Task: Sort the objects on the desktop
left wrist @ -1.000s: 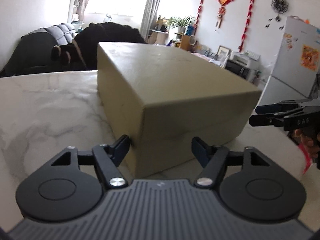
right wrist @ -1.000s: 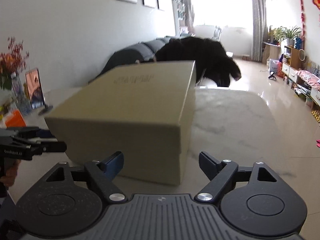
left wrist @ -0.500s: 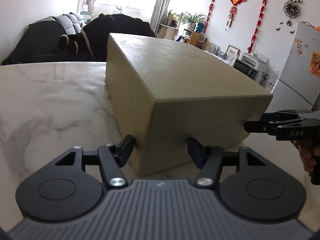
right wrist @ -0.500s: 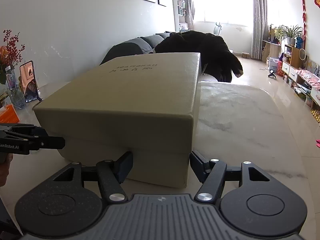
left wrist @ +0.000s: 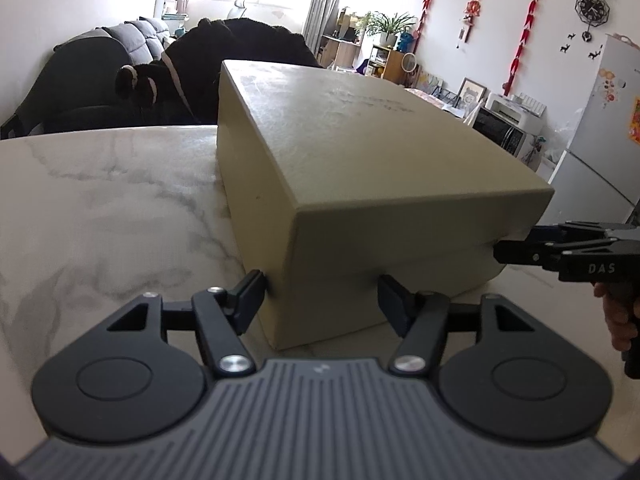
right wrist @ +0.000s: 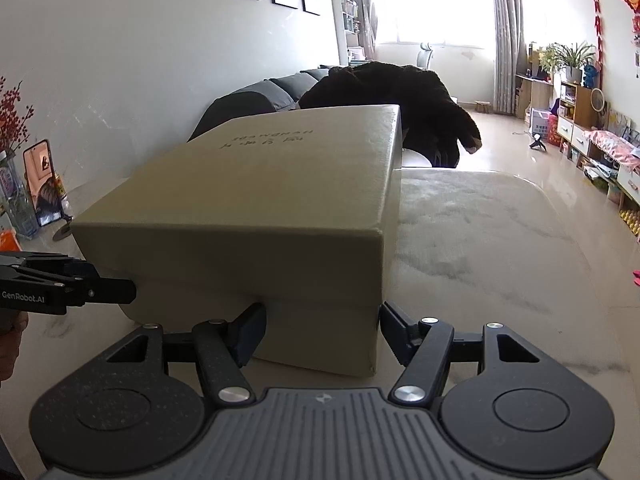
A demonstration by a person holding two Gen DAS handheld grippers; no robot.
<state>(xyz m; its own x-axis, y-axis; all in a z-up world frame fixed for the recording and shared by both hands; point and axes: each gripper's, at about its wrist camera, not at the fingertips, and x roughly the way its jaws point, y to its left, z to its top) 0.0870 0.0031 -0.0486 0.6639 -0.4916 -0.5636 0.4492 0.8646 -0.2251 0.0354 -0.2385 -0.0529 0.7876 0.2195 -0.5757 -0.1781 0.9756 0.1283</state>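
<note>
A lidded cardboard box [left wrist: 380,184] sits on the marble table [left wrist: 104,216]. The left gripper [left wrist: 322,294] straddles the box's near left corner; its jaws have just opened a little, and whether the pads press the cardboard cannot be told. The right gripper [right wrist: 322,330] straddles the near right corner, having closed in, grip equally unclear.

"DAS" stands in pale letters on the black tool [left wrist: 576,254] at the right edge of the left wrist view. "GenRobot.AI" stands on the black tool [right wrist: 68,286] at the left edge of the right wrist view. The embossed lettering on the box lid [right wrist: 272,140] is too faint to read.
</note>
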